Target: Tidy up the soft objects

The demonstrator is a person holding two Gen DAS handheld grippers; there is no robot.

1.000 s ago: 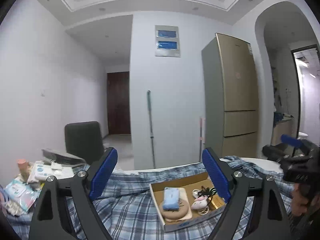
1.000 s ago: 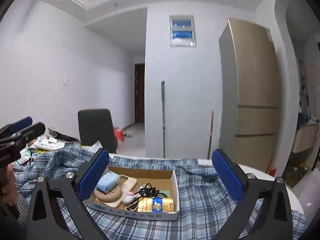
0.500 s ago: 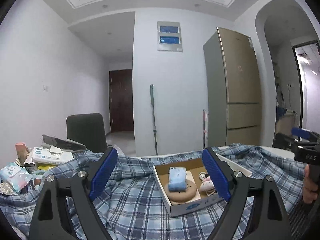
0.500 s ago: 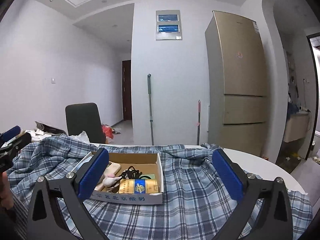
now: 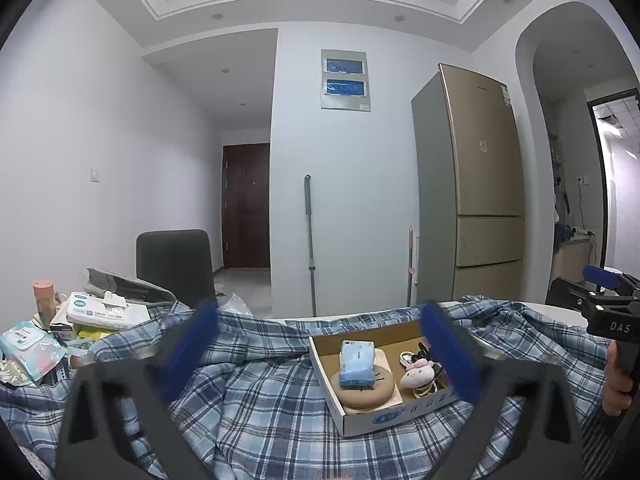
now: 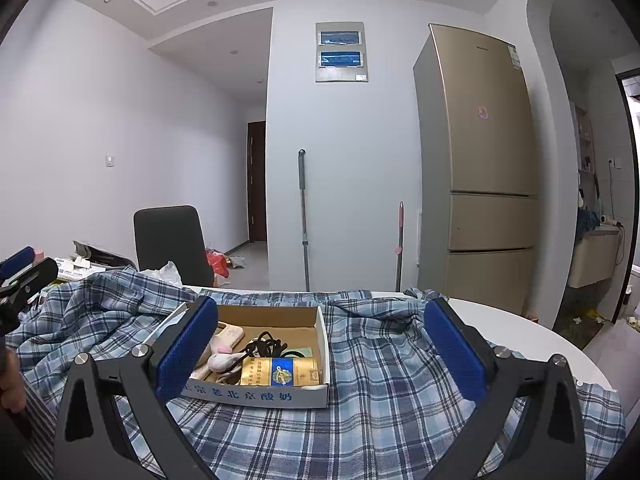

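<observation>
Nearest: left gripper (image 5: 320,354), blue-padded jaws just opened to full spread, blurred, nothing between them; right gripper (image 6: 322,346) likewise spread wide and empty. Beneath both: rumpled blue-and-white plaid cloth (image 6: 384,384) draped over a round white table (image 6: 516,326). On the cloth: shallow brown cardboard box (image 5: 384,420) holding a light-blue soft packet (image 5: 357,362) atop a tan round cushion (image 5: 366,392), a small white-and-pink plush toy (image 5: 416,374), black cord (image 6: 266,346), gold carton (image 6: 282,372). Behind: dark chair (image 5: 174,266), gold refrigerator (image 6: 480,168).
</observation>
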